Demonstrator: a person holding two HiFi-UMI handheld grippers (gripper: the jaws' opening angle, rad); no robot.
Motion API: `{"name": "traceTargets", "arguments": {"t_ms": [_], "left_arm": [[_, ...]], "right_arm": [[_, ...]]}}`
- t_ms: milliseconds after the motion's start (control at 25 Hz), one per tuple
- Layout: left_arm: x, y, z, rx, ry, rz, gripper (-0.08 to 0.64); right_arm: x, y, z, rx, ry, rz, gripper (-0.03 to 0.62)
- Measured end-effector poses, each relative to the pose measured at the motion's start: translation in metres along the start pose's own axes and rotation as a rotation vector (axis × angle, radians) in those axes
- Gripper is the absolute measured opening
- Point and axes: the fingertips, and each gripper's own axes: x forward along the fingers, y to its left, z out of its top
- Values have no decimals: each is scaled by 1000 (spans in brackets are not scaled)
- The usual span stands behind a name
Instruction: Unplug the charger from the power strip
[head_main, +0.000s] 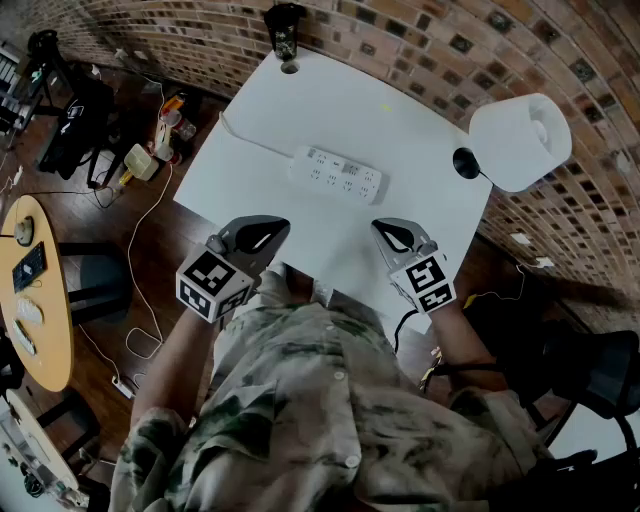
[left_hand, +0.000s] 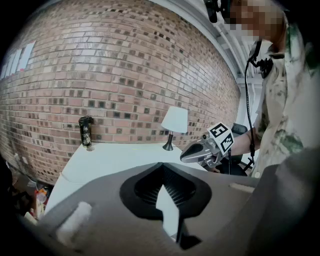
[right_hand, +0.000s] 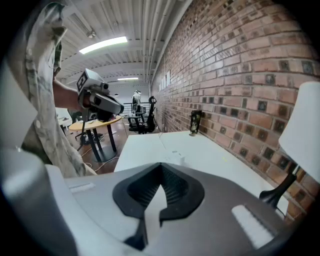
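Currently you hold both grippers over the near edge of the white table (head_main: 330, 110), each tipped downward. Your left gripper (head_main: 268, 232) has its jaws pressed together on nothing, and so does your right gripper (head_main: 388, 233) (tips meeting, nothing between). The power strip (head_main: 337, 174) lies flat mid-table, ahead of both and well apart from them. Whether a charger sits in it is too small to tell.

On the white table (head_main: 300, 115) a power strip (head_main: 337, 174) lies near the middle. A lamp (head_main: 520, 142) stands at its right edge, a dark bottle (head_main: 285, 30) at its far edge.
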Motion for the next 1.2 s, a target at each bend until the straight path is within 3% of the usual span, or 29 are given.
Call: {"name": "traceTargets", "arguments": {"t_ms": [200,440,480,840,1200], "left_arm": [[50,37,10,72,53,-26,3],[102,80,10,202,155,-29,18],[112,85,9,218,176,-45,66],[194,99,-24,491,409,-216,130],[232,89,-60,641,577,-376,153]], "right_arm": [[59,-47,-21,-47,90,-2,6],[112,-69,-48,-88,232,-16,6],[120,-73,-49,-94,247,-16,6],[149,-81,-59,-55,308,-15,6],[147,-80,-59,36,345,-16,6]]}}
